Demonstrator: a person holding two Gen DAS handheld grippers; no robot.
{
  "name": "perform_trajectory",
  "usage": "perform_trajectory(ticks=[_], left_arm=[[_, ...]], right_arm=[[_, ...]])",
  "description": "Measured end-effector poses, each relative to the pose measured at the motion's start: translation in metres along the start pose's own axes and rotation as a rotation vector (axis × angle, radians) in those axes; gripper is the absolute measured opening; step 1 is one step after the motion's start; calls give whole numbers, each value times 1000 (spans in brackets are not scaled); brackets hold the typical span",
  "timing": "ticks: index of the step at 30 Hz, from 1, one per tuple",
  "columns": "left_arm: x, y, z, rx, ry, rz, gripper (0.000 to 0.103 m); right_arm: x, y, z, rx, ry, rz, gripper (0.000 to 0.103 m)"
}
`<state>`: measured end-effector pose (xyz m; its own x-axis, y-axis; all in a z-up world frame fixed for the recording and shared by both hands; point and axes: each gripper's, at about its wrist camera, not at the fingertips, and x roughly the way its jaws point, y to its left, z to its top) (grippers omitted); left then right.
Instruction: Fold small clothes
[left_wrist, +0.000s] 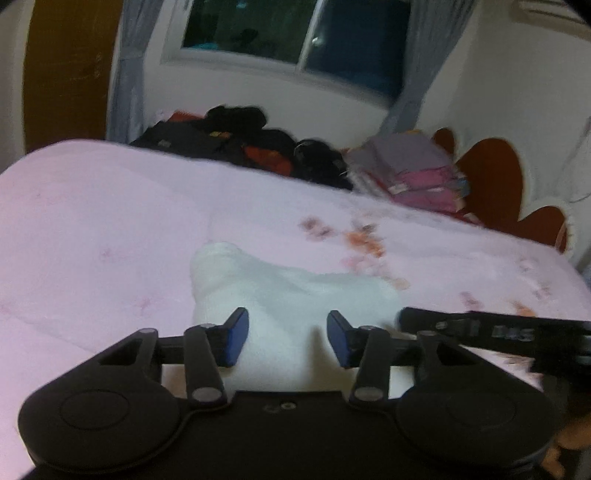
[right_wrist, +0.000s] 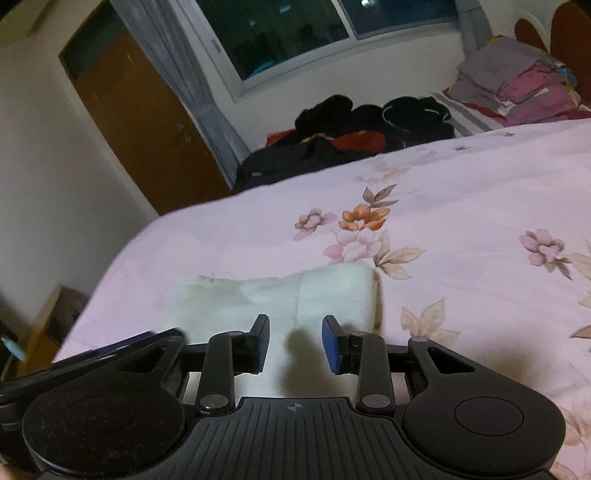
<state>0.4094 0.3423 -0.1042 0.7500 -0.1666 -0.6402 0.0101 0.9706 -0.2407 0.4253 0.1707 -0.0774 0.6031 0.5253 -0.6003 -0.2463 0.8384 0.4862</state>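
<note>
Both tongs, left and right, gape over a white garment on the floral bedspread below a window.

Dark clothes pile, window

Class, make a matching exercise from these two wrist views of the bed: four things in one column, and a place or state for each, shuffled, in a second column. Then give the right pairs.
Things:
1. white garment
2. dark clothes pile
3. folded pink and grey stack
4. left gripper

Places or states:
A. by the headboard
B. fingers apart, nothing held
C. far edge of the bed, under the window
D. lying on the pink floral bedspread, just ahead of both grippers

Pairs: 1-D, 2-C, 3-A, 4-B
</note>
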Motion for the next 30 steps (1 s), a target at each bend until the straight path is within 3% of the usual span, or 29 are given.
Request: perform_trajectory(ticks=[3,6,9,13,17,21,30], left_arm=[[7,11,-8,3,7,42,29],[3,12,-11,16,0,38,29],[4,13,-12,5,4,26,29],[-1,10,-5,-1,25,26,29],[-20,8,-5,-23,32,22,36],[-45,0,-17,-2,43,40,38],[-68,-15,-63,35,127,40,38]], right_arm=[[15,0,-2,-6,7,-10,32],[23,4,-3,-45,9,-14,32],[45,1,-8,-124,50,-107,32],[50,-6,-6,-113,56,-125,32],[26,0,-6,-91,24,-90,32],[-9,14,-18,-157,-8,-78,32],[-51,26,-69,-214,36,-118,32]])
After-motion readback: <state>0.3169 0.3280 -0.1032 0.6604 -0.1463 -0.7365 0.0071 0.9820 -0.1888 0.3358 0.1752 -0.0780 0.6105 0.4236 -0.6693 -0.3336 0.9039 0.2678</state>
